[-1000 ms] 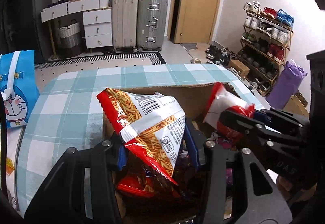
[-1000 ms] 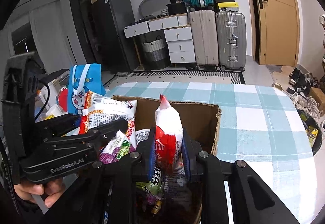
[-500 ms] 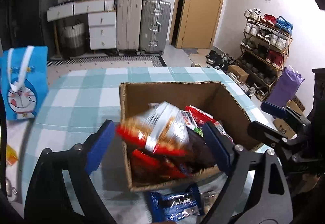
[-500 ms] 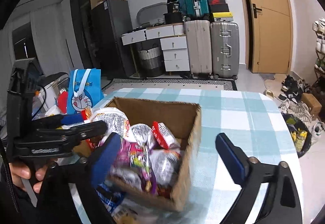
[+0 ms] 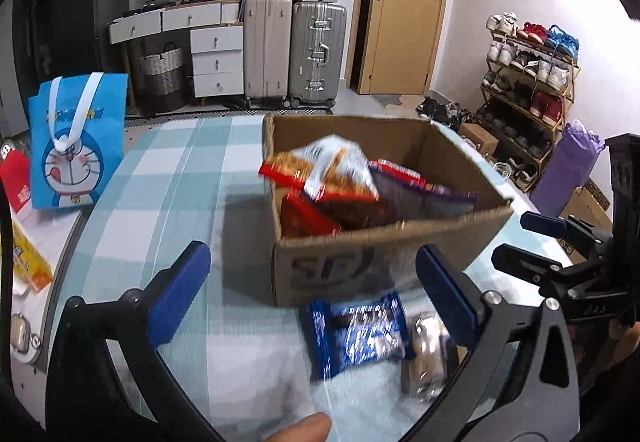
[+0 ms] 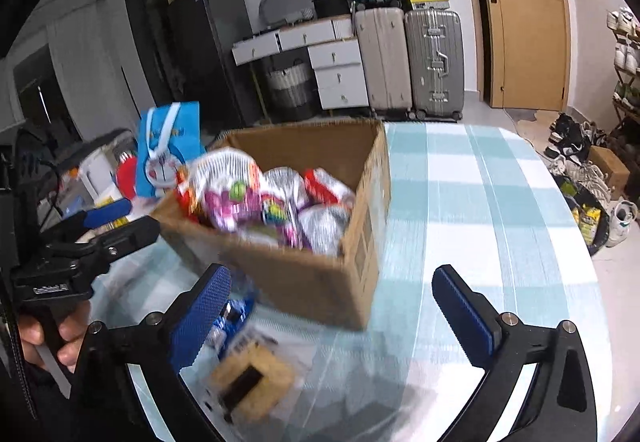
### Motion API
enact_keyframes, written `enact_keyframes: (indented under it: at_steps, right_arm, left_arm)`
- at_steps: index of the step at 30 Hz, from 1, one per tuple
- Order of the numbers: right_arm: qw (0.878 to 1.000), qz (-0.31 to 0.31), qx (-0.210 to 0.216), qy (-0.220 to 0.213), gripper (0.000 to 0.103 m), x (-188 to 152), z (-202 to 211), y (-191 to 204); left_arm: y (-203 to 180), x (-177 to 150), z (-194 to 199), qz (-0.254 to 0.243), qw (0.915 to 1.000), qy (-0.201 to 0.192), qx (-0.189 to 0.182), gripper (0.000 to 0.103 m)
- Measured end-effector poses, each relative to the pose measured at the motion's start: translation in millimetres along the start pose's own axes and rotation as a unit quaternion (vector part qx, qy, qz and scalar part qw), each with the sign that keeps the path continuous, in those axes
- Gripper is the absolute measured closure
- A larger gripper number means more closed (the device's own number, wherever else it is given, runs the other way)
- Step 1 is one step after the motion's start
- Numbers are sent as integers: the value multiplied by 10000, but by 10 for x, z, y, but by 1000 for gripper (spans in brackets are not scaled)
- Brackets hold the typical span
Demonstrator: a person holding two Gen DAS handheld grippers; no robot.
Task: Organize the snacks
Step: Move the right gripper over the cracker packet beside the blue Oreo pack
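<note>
On the checked tabletop (image 5: pixel 168 177) we see the cardboard box (image 5: pixel 384 258) full of snack bags (image 6: pixel 256 197). A blue packet (image 5: pixel 360 334) lies just before it. Our left gripper (image 5: pixel 312 294) and right gripper (image 6: pixel 332 302) opening wide, jaws empty.

Pale teal-and-white checked cloth covers the tabletop (image 5: pixel 168 177); the cardboard box (image 5: pixel 384 246) is plain brown, its packets red, orange, purple and silver; a shiny blue wrapper (image 5: pixel 356 334) lies lower centre; a bright blue cartoon bag (image 5: pixel 76 145) stands at left
</note>
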State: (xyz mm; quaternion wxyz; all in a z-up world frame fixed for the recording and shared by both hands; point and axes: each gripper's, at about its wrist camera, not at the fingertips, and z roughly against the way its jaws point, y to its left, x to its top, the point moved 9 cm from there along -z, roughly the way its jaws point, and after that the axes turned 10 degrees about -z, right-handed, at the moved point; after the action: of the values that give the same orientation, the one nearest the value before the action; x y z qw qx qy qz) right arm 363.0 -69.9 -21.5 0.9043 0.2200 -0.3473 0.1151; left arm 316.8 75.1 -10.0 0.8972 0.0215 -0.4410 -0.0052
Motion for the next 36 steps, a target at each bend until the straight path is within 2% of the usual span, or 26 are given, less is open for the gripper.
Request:
enact_keyframes:
  at_steps: [4, 7, 11, 17, 22, 26, 34, 36]
  right_arm:
    - [9993, 49, -128, 362, 1, -239, -69, -10]
    - [9960, 427, -249, 745, 1, -466, -137, 59]
    - [9927, 774, -258, 891, 1, -633, -159, 178]
    - [9911, 698, -122, 1127, 1, -788, -262, 328]
    - [9886, 913, -168, 1183, 1, -965, -362, 527]
    - [9861, 877, -305, 1374, 1, -1069, -452, 497]
    - [9850, 528, -558, 1545, 1, -968, -407, 116]
    - [9863, 585, -415, 1483, 1, -946, -407, 195]
  left_arm:
    - [-21, -200, -6, 1, 9999, 142, 40, 1]
    - [-15, -326, 5, 78, 9998, 201, -18, 1]
    - [31, -398, -20, 6, 9995, 306, 112, 1]
    - [116, -399, -41, 87, 9990, 417, 116, 1]
    - [140, -375, -31, 99, 9989, 429, 137, 1]
    - [174, -374, -36, 153, 9988, 453, 137, 1]
    - [140, -396, -100, 69, 9985, 528, 125, 1]
    - [125, -399, -105, 46, 9985, 530, 105, 1]
